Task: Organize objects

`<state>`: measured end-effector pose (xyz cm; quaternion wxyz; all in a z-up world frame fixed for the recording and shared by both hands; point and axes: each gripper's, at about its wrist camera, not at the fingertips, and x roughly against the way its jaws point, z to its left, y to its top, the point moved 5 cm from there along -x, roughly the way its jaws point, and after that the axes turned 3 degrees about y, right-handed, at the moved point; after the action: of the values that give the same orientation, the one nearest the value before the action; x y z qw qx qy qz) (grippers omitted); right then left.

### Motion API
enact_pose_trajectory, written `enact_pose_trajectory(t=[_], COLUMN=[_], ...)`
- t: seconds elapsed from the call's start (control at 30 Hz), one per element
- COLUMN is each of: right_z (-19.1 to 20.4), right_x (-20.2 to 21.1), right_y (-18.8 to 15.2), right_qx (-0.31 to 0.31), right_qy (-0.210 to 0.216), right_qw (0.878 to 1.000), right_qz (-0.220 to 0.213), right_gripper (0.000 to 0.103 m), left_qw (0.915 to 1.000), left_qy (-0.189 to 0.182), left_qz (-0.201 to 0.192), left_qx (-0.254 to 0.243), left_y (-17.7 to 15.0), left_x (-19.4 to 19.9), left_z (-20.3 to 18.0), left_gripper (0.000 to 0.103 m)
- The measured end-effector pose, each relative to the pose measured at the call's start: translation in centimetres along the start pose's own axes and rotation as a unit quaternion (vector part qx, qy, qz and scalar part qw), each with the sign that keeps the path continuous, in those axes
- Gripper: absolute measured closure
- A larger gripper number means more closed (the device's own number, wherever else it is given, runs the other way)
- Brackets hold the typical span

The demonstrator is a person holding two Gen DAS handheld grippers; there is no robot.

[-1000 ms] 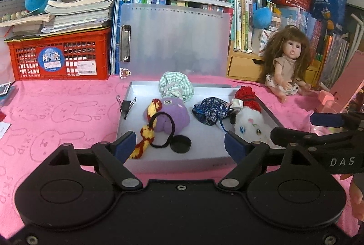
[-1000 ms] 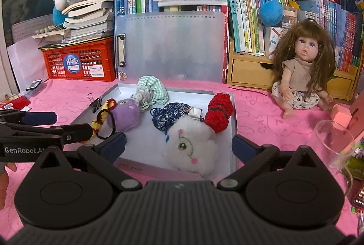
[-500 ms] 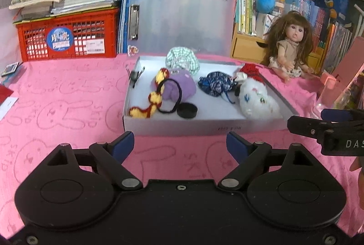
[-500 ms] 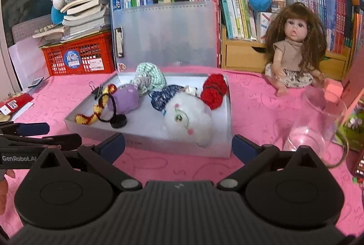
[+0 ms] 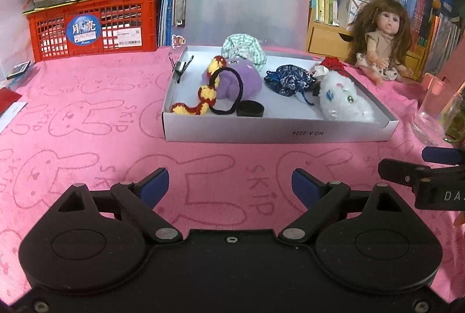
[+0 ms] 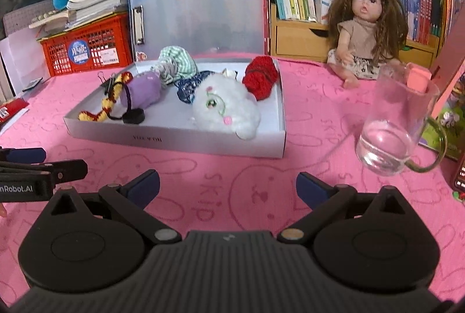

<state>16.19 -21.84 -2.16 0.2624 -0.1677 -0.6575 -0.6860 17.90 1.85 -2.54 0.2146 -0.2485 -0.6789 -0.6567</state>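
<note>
A shallow white box (image 5: 276, 134) lies on the pink cloth. In it are a white plush (image 5: 343, 100), a purple plush (image 5: 241, 80), a red-and-yellow crocheted snake (image 5: 203, 97), a black hair band (image 5: 226, 109), a black cap (image 5: 250, 109), a blue patterned pouch (image 5: 287, 78), a green checked cloth (image 5: 244, 49), a red knitted piece (image 6: 260, 76) and a binder clip (image 5: 181, 67). My left gripper (image 5: 229, 182) hovers over bare cloth short of the box; its jaws are opening with nothing between them. My right gripper (image 6: 228, 183) stands open and empty beside it, likewise short of the box (image 6: 174, 138).
A glass mug (image 6: 395, 124) stands right of the box, with a phone (image 6: 460, 176) at the right edge. A doll (image 6: 366, 28) sits at the back right. A red crate (image 5: 93, 22) under books, an upright grey clipboard folder (image 5: 241, 1) and bookshelves line the back.
Both grippers have drawn back from over the box and sunk, so the box now lies beyond the fingertips. The left fingers stand a little wider apart.
</note>
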Motion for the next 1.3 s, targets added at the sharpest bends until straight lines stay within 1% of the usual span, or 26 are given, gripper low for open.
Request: enact_pose_trajectory(t=[0.33,0.6,0.83,1.3], right_z=[-0.2,-0.4,-0.4,-0.3], right_x=[-1.1,-2.1,-2.1,-2.3], right_y=[-0.9,-1.4,-1.5,-1.6], right_qx=[0.0,-0.002,0.0,0.003], right_qy=[-0.013,-0.023,-0.025,-0.026], right_qw=[1.0,0.999,0.999,0.999], right_qz=[0.013,0.026,0.028,0.03], right_gripper=[0.0,0.0,0.0,0.0], left_qw=[0.9999,0.9997,0.9997,0.9991], left_qy=[0.008,0.016,0.014,0.024], left_qz=[0.013,0.005,0.008,0.014], left_qx=[0.003,-0.017,-0.019,-0.032], left_y=[-0.6,-1.0,-1.0,-1.1], left_x=[-1.3,-1.7,-1.7,-2.0], left_z=[0.2,-0.1,-0.2,-0.6], left_gripper=[0.007,0.004,0.0,0.0])
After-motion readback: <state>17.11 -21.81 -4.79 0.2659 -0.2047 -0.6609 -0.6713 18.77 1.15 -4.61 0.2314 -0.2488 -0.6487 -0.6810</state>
